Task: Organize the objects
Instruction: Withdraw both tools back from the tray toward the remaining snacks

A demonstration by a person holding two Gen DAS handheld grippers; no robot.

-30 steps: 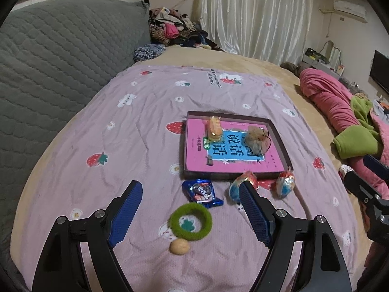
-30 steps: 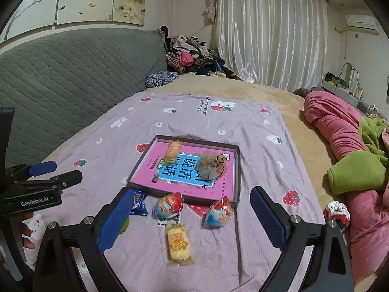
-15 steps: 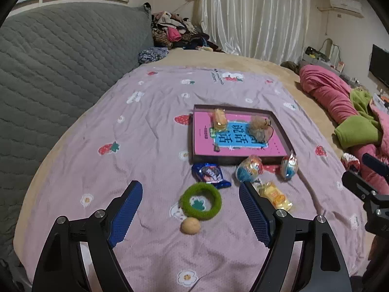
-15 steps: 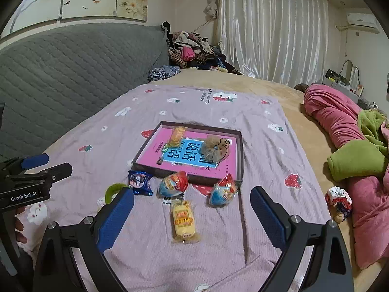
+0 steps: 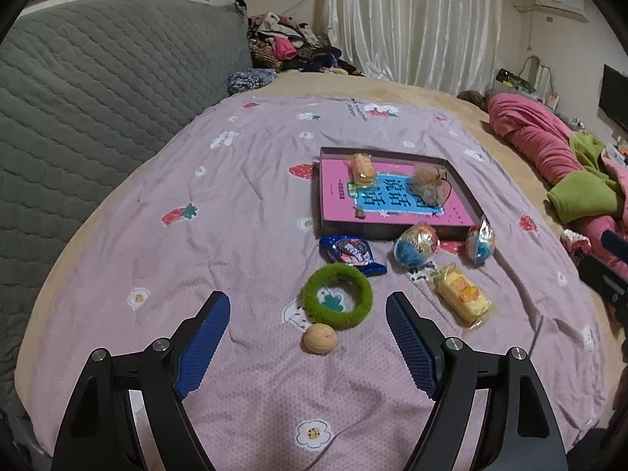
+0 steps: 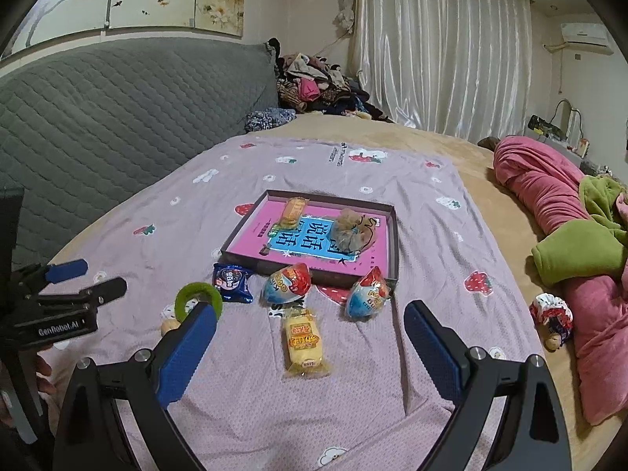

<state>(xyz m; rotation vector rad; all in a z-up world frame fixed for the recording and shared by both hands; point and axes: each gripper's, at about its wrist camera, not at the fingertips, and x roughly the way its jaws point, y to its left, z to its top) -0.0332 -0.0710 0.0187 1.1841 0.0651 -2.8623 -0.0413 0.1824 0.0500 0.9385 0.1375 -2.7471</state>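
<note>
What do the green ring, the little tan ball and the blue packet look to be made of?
Green ring: fuzzy fabric, matte, with a nubby pile; probably a plush hair tie. Tan ball: hard, dull and slightly wrinkled with a seam line, so likely a walnut shell, though I cannot be sure. Blue packet: thin plastic film, glossy, crinkled, with printed artwork.

The left gripper [image 5: 308, 320] fills the lower frame of its own view, jaws wide apart, nothing between the blue pads [image 5: 204, 343]. The right gripper [image 6: 310, 329] sits likewise (also gaping, empty), low in its view.
</note>
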